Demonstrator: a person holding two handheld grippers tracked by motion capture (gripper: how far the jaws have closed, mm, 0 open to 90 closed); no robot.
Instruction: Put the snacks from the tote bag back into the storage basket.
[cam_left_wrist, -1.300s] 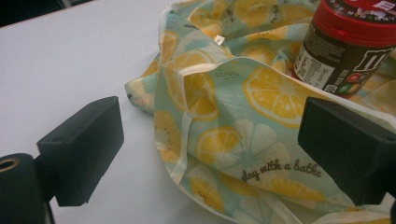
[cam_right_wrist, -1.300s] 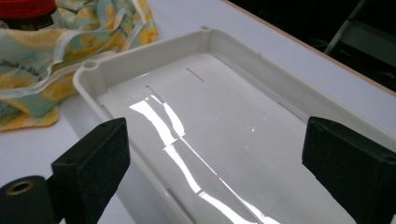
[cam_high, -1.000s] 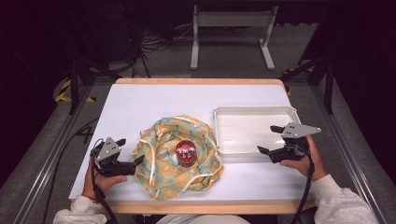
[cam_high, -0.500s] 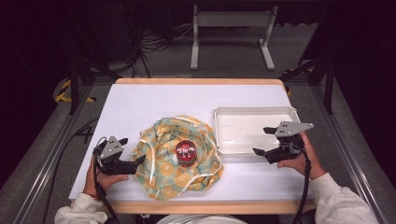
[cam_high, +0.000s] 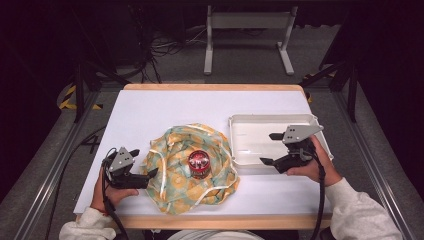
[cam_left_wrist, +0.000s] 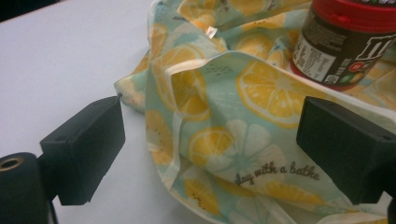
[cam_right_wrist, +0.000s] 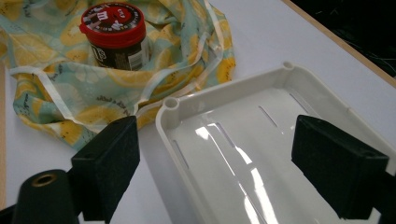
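Near the desk's front edge, toward its left corner, the left gripper (cam_high: 145, 174) is being held released, its jaws standing apart on either side of the left hem of the lemon-print cloth (cam_high: 192, 167) without pressing on it. A red-lidded jar (cam_high: 199, 163) is being carried upright in the middle of that crumpled cloth. Farther toward the right edge, the right gripper (cam_high: 270, 148) is being held over the white tray (cam_high: 250, 125), its jaws having just been closing with nothing between them.
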